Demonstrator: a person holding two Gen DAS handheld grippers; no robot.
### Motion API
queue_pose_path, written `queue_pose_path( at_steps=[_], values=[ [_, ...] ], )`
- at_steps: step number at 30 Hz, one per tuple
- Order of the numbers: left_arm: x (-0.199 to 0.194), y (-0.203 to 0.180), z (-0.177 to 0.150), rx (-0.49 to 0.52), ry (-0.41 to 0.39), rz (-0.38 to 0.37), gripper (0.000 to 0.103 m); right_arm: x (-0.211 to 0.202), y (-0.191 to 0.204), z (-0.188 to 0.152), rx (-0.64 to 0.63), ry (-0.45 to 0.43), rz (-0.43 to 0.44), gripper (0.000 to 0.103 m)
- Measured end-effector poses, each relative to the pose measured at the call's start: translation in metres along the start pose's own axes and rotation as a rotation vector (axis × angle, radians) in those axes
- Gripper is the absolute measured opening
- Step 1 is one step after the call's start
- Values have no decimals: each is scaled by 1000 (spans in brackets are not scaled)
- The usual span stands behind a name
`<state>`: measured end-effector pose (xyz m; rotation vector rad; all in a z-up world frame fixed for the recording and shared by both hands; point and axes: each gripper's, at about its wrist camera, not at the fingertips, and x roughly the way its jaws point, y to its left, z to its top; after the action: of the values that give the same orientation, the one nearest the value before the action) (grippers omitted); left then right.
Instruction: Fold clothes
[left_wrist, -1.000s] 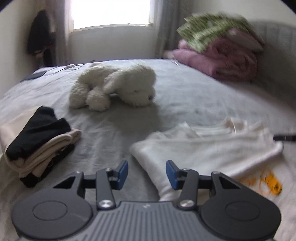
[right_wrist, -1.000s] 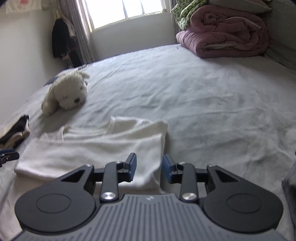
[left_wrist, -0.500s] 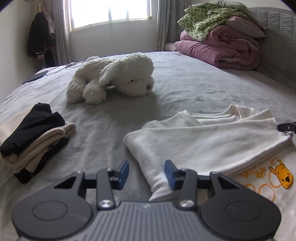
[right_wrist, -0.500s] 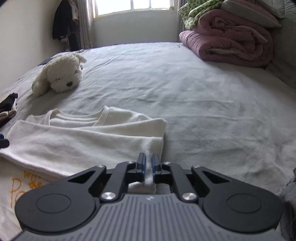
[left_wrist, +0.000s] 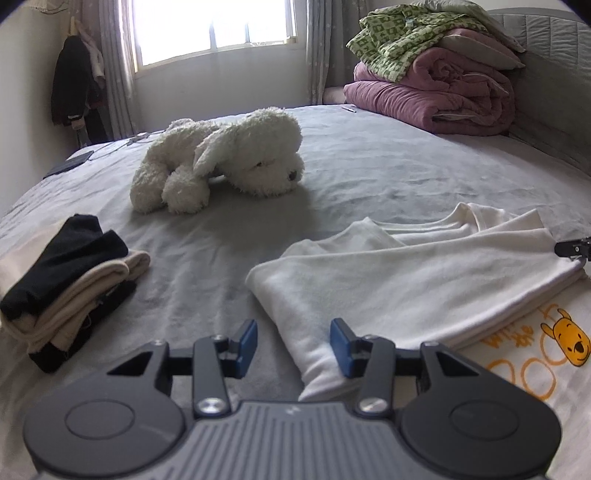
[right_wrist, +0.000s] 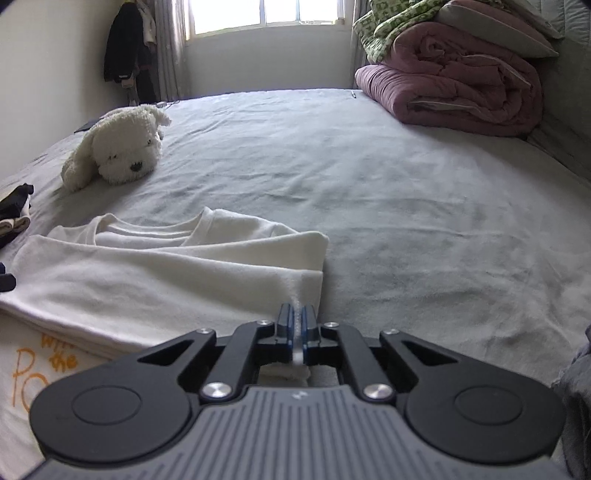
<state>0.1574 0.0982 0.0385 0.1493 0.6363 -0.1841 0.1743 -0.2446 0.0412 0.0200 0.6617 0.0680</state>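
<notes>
A cream T-shirt (left_wrist: 424, 273) with an orange bear print lies partly folded on the grey bed; it also shows in the right wrist view (right_wrist: 166, 280). My left gripper (left_wrist: 293, 343) is open, its blue pads either side of the shirt's near left folded edge, with cloth between them. My right gripper (right_wrist: 296, 319) is shut on the shirt's right folded corner. The right gripper's tip shows at the far right of the left wrist view (left_wrist: 574, 249).
A white plush dog (left_wrist: 221, 158) lies beyond the shirt. A stack of folded black and beige clothes (left_wrist: 62, 280) sits at the left. Pink and green quilts (left_wrist: 436, 74) are piled by the headboard at the back right. A dark garment (right_wrist: 576, 398) lies at the right edge.
My right gripper closed from open onto the shirt's right corner. My left gripper moved in so the shirt's left edge lies between its open pads.
</notes>
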Motion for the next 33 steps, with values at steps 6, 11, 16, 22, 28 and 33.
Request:
queue_pose_path(
  at_steps=[6,11,16,22,28,33],
  values=[
    [-16,5,9,-22,-72,16,39,-1,-1,-1,0,-3,2,4],
    [-23,5,14,-54,-141,-42,34,1,2,-2,-8,1,-8,5],
    [-1,-15,2,22,-68,-75,29,3,3,-4,-27,10,-12,6],
    [12,-8,-6,-12,-16,-74,29,8,7,-9,-92,7,-42,9],
    [-5,3,2,-48,-75,-77,29,5,4,-8,-79,-5,-34,10],
    [-6,4,2,-62,-87,-105,21,-9,8,-6,-49,-60,-22,10]
  ],
)
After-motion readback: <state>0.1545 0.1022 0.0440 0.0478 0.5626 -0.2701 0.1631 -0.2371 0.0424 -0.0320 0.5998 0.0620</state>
